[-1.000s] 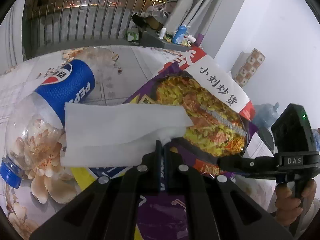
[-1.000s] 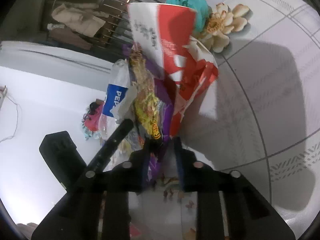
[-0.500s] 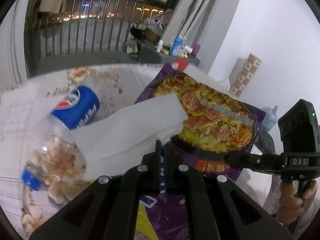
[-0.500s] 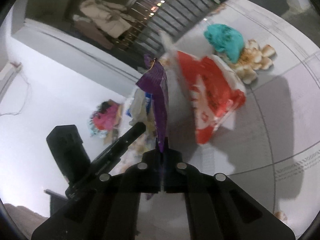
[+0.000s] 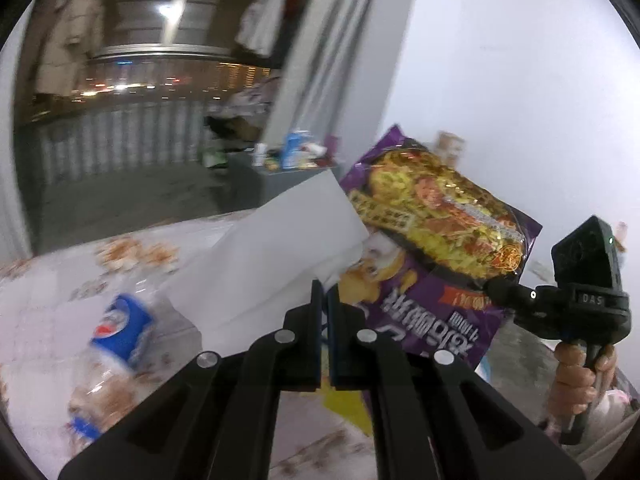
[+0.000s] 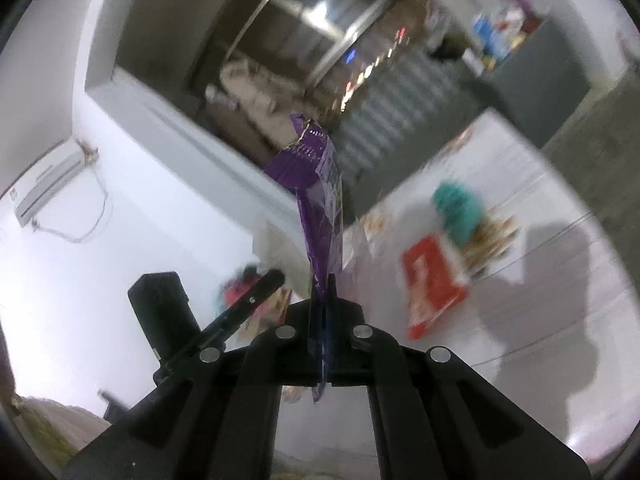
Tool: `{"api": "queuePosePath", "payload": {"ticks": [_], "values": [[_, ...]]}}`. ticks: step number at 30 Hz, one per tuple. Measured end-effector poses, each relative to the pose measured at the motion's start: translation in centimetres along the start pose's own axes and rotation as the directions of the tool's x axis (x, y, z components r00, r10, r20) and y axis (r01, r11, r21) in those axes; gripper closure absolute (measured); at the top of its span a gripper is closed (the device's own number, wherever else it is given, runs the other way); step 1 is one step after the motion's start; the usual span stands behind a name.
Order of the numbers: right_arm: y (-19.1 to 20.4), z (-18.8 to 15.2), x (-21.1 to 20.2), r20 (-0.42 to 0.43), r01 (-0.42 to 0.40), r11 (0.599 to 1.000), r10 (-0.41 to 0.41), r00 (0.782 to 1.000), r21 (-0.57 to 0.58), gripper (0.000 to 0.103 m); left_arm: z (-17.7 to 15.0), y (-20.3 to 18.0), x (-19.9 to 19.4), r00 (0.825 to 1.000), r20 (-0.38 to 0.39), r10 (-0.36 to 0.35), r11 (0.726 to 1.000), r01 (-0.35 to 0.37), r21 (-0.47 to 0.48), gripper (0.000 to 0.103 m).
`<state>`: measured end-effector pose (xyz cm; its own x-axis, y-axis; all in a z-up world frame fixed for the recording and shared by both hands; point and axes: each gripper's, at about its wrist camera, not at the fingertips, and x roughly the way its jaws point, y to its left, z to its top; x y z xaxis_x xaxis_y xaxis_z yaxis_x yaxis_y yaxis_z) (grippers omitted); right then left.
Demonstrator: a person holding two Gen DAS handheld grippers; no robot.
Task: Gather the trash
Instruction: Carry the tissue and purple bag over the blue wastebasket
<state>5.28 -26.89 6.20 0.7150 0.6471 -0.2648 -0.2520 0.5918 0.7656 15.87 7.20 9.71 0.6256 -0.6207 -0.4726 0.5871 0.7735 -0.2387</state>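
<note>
My left gripper [image 5: 323, 292] is shut on a white paper tissue [image 5: 272, 256] and holds it up above the table. My right gripper [image 6: 323, 284] is shut on a purple noodle wrapper [image 6: 320, 200], held edge-on in the air; the same wrapper [image 5: 436, 264] shows face-on in the left wrist view, with the right gripper's body [image 5: 580, 292] at its right. An empty Pepsi bottle [image 5: 112, 344] lies on the floral table [image 5: 48, 288] at lower left. A red and white packet [image 6: 434, 280] and a teal crumpled thing [image 6: 456, 208] lie on the table [image 6: 540, 300].
A railing [image 5: 120, 144] and a grey cabinet [image 5: 280, 180] with bottles stand behind the table. White walls are on the right. A wall air conditioner [image 6: 48, 180] is at left in the right wrist view. The left gripper's body [image 6: 164, 312] shows at lower left.
Both grippers have risen from the table with the tissue and the purple wrapper. The red and white packet came away from the wrapper and now lies on the table. The bottle stays down.
</note>
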Motion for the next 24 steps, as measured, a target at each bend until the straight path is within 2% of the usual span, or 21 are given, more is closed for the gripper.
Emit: {"api": "queuePosePath", "payload": {"ticks": [3, 6, 7, 8, 9, 11, 12, 13, 15, 17, 18, 19, 21, 23, 24], "values": [[-1.4, 0.4, -5.6, 0.117, 0.078, 0.997, -0.080, 0.990, 0.022, 0.103, 1.4, -2.6, 1.8, 0.995, -0.017, -0.099, 0.995, 0.099, 0.030, 0.101], [-3.5, 0.1, -11.1, 0.227, 0.163, 0.983, -0.179, 0.957, 0.085, 0.103, 2.2, -6.6, 5.0, 0.977, -0.061, -0.206, 0.974, 0.210, 0.079, 0.101], [-4.2, -0.2, -12.9, 0.259, 0.197, 0.974, -0.220, 0.940, 0.111, 0.103, 2.2, -8.5, 6.8, 0.962, -0.096, -0.256, 0.961, 0.264, 0.085, 0.101], [-5.1, -0.7, -14.6, 0.287, 0.234, 0.962, -0.266, 0.920, 0.142, 0.103, 2.3, -9.7, 7.9, 0.952, -0.118, -0.283, 0.952, 0.294, 0.084, 0.101], [-5.9, -1.0, -15.7, 0.307, 0.265, 0.949, -0.307, 0.901, 0.169, 0.103, 2.2, -11.4, 9.6, 0.933, -0.154, -0.324, 0.937, 0.339, 0.081, 0.101], [-7.5, -1.9, -19.0, 0.344, 0.338, 0.911, -0.404, 0.848, 0.236, 0.103, 1.8, -14.2, 12.3, 0.903, -0.209, -0.376, 0.914, 0.398, 0.078, 0.101], [-8.1, -2.3, -19.9, 0.354, 0.368, 0.893, -0.442, 0.824, 0.258, 0.103, 1.6, -16.2, 14.1, 0.881, -0.247, -0.404, 0.898, 0.433, 0.074, 0.101], [-9.0, -2.7, -21.5, 0.364, 0.414, 0.863, -0.500, 0.786, 0.291, 0.103, 1.4, -17.8, 15.5, 0.858, -0.281, -0.429, 0.883, 0.464, 0.068, 0.101], [-10.3, -3.0, -23.0, 0.370, 0.470, 0.815, -0.574, 0.730, 0.339, 0.103, 0.9, -20.4, 17.7, 0.832, -0.332, -0.445, 0.868, 0.492, 0.066, 0.101], [-11.3, -3.4, -23.4, 0.372, 0.499, 0.782, -0.619, 0.691, 0.373, 0.103, 0.3, -22.9, 20.1, 0.798, -0.389, -0.459, 0.852, 0.520, 0.060, 0.101], [-12.1, -3.6, -24.0, 0.370, 0.504, 0.768, -0.636, 0.677, 0.396, 0.103, 0.2, -23.7, 21.0, 0.788, -0.411, -0.459, 0.848, 0.526, 0.060, 0.101], [-12.6, -3.7, -24.5, 0.369, 0.505, 0.760, -0.644, 0.670, 0.409, 0.103, 0.0, -24.8, 21.8, 0.783, -0.429, -0.450, 0.846, 0.528, 0.076, 0.101], [-13.7, -3.8, -24.9, 0.359, 0.512, 0.742, -0.663, 0.657, 0.433, 0.103, -0.6, -25.9, 21.7, 0.785, -0.436, -0.440, 0.844, 0.527, 0.099, 0.101], [-14.0, -4.1, -24.1, 0.349, 0.510, 0.740, -0.663, 0.662, 0.440, 0.103, -1.0, -25.8, 20.9, 0.790, -0.444, -0.422, 0.848, 0.517, 0.114, 0.101], [-14.6, -4.2, -23.8, 0.341, 0.503, 0.743, -0.658, 0.672, 0.442, 0.103, -1.1, -25.1, 20.4, 0.799, -0.448, -0.402, 0.859, 0.498, 0.119, 0.101]]}}
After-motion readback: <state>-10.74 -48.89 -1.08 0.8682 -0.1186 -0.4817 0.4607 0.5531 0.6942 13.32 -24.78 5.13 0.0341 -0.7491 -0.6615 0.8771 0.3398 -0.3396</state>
